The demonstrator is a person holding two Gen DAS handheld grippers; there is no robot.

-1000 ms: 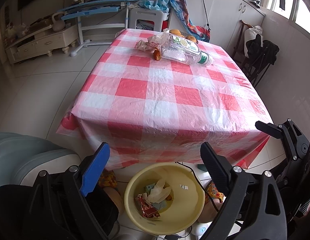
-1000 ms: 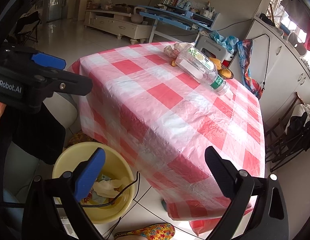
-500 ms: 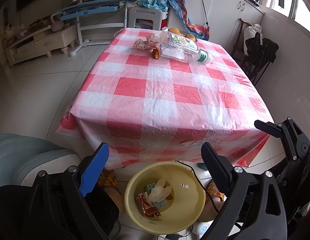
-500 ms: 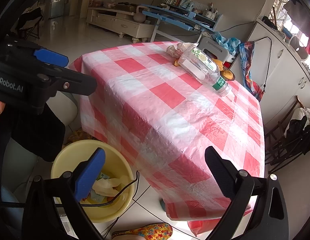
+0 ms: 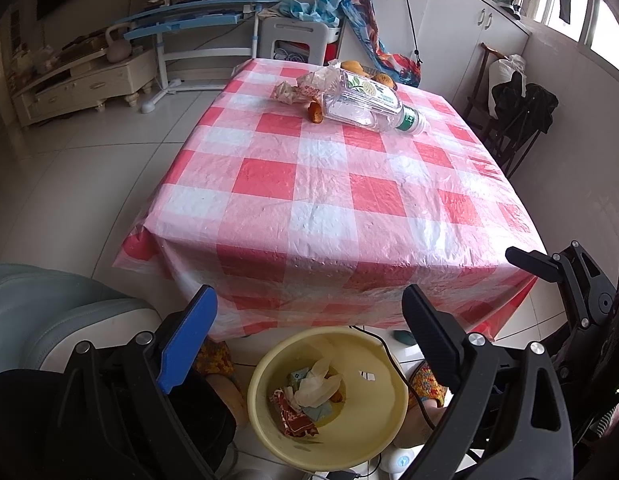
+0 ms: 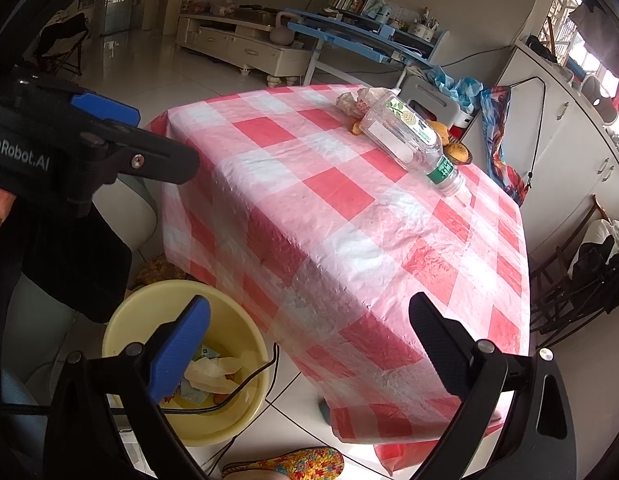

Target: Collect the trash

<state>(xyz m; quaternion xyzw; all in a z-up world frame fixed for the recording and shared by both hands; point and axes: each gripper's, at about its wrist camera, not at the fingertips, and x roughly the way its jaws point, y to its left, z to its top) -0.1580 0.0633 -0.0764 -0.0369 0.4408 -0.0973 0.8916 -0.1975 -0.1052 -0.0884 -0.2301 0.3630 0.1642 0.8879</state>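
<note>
Left wrist view: the tabletop, covered in a red-and-white checked plastic cloth, fills most of the frame. Below its near edge, on the tiled floor, stands a pale yellow bin holding crumpled wrappers and tissue. The left hand-held gripper hangs above the bin with its 2 fingers wide apart and nothing between them. At the right edge of this view the right hand-held gripper shows from the side.

At the far end of the tabletop a clear plastic bottle with a green label lies on its side, neck pointing right. Just beside its base sit crumpled wrappers and a small orange scrap, touching or nearly touching the bottle. Oranges rest behind it.

In the right wrist view, the right hand-held gripper is also spread open and empty, near the tabletop's front corner, with the bin at lower left. The bottle lies well apart from both.
</note>
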